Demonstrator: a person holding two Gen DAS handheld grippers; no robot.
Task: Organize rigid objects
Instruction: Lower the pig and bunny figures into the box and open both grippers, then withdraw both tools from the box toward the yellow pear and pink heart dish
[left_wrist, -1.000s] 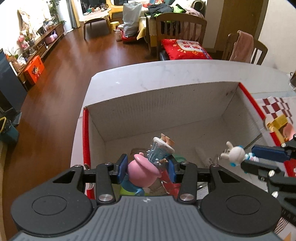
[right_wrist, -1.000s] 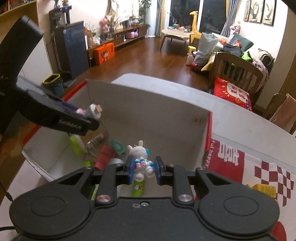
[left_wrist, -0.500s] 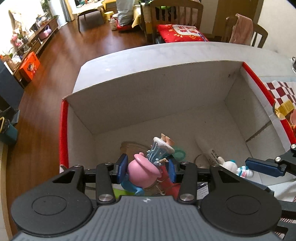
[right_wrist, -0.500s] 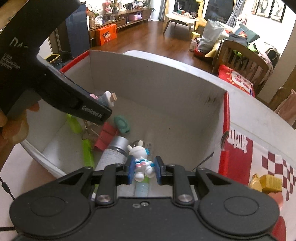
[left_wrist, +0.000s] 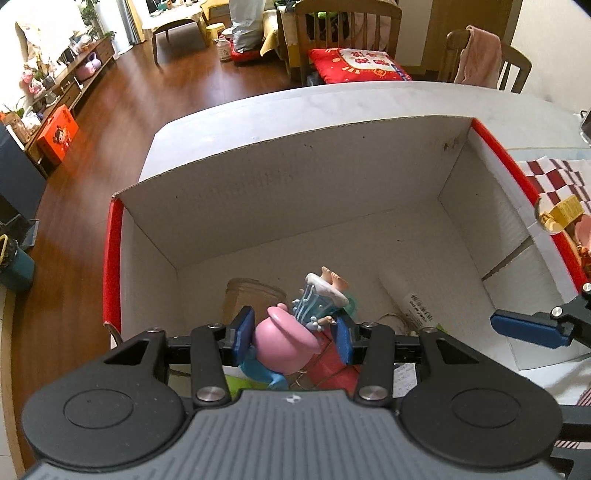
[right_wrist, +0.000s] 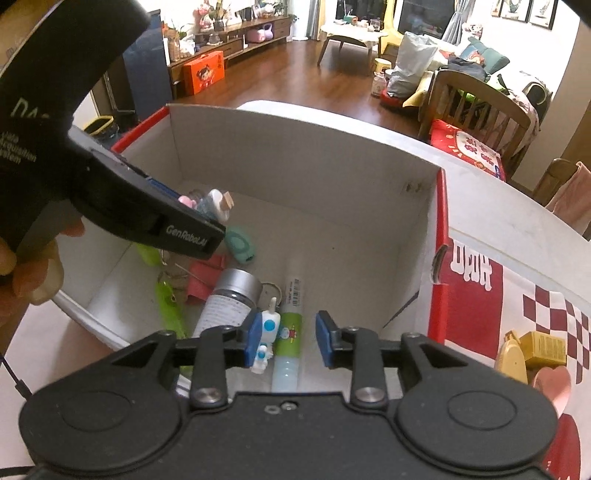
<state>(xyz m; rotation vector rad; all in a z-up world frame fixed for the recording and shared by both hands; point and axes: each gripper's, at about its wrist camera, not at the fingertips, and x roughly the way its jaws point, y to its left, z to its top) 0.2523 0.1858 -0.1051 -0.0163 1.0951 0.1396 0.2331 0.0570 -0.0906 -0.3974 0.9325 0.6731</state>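
My left gripper (left_wrist: 293, 338) is shut on a pink pig figurine (left_wrist: 286, 341) in a blue dress and holds it over the white cardboard box (left_wrist: 280, 192) with red rims. The same figurine shows in the right wrist view (right_wrist: 210, 201). My right gripper (right_wrist: 288, 343) is open inside the box. A white rabbit figurine (right_wrist: 266, 341) with blue spots lies against its left finger, on the box floor among other items.
In the box lie a silver-capped bottle (right_wrist: 231, 299), a white tube (right_wrist: 290, 325), a teal piece (right_wrist: 240, 243), a red piece (right_wrist: 205, 275) and green items (right_wrist: 168, 302). A red-checked bag (right_wrist: 524, 310) and a yellow box (right_wrist: 543, 345) lie to the right.
My right gripper has opened and let go of the rabbit figurine, which now lies in the box. Both grippers have come lower over the box. The left still holds the pig.
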